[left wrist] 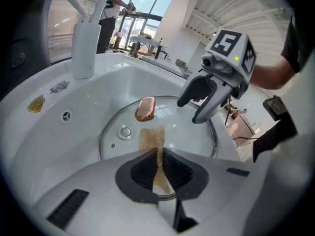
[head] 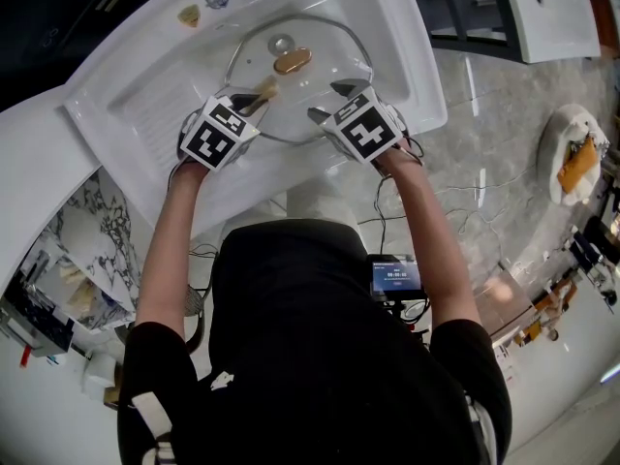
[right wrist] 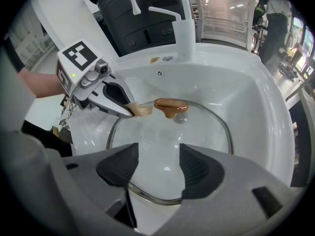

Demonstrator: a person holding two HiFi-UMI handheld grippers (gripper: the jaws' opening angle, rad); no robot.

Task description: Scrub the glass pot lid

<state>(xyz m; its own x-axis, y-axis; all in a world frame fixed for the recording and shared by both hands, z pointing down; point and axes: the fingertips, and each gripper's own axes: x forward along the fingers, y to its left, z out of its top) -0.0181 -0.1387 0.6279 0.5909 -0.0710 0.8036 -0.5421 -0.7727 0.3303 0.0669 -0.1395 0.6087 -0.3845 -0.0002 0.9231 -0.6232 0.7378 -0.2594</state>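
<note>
The glass pot lid [head: 320, 85] [left wrist: 192, 134] [right wrist: 197, 136], steel-rimmed with a copper handle [head: 292, 61] [left wrist: 145, 108] [right wrist: 171, 106], lies flat in the white sink [head: 387, 27]. My left gripper [head: 254, 103] [left wrist: 158, 163] [right wrist: 129, 110] is shut on a tan scrub pad [head: 263, 90] [left wrist: 153, 140] [right wrist: 142, 110], whose free end rests on the glass just short of the handle. At the lid's near right rim my right gripper [head: 327, 105] [left wrist: 189, 109] [right wrist: 158, 168] stands open, jaws apart over the rim and nothing gripped.
A white faucet [left wrist: 83, 48] [right wrist: 183, 36] rises at the sink's far side, beside two stickers [head: 201, 8] and an overflow hole [left wrist: 66, 115]. A ribbed drainboard [head: 160, 114] lies left of the lid. Marble floor [head: 504, 192] and cables are to the right.
</note>
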